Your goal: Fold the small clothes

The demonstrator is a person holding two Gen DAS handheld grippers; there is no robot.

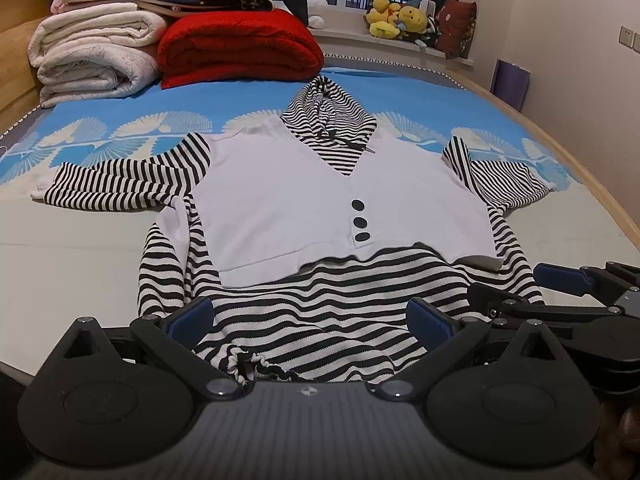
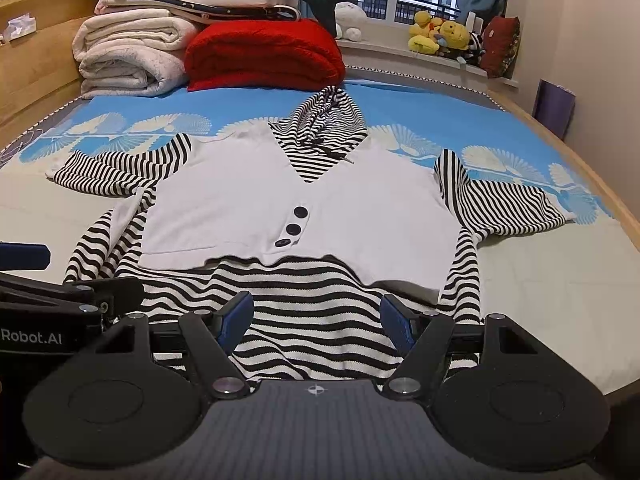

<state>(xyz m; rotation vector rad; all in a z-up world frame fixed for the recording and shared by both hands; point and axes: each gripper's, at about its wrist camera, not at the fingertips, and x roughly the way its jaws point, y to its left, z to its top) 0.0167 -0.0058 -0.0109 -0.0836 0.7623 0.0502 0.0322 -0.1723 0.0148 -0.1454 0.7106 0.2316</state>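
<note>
A small black-and-white striped hoodie with a white vest front and three black buttons [image 1: 280, 208] [image 2: 248, 200] lies flat, face up, on the bed, hood away from me, both sleeves spread sideways. My left gripper [image 1: 310, 320] is open and empty, low over the striped hem near its drawstring [image 1: 248, 364]. My right gripper [image 2: 316, 320] is open and empty over the hem, to the right of the left one. Each gripper shows at the edge of the other's view: the right gripper [image 1: 496, 292] and the left gripper [image 2: 40, 276].
Folded white blankets [image 1: 92, 52] and a red blanket [image 1: 240, 48] are stacked at the head of the bed. Plush toys [image 1: 396, 20] sit on the windowsill. The wooden bed frame [image 1: 580, 184] runs along the right side. A blue patterned sheet [image 1: 120, 108] lies beyond the hoodie.
</note>
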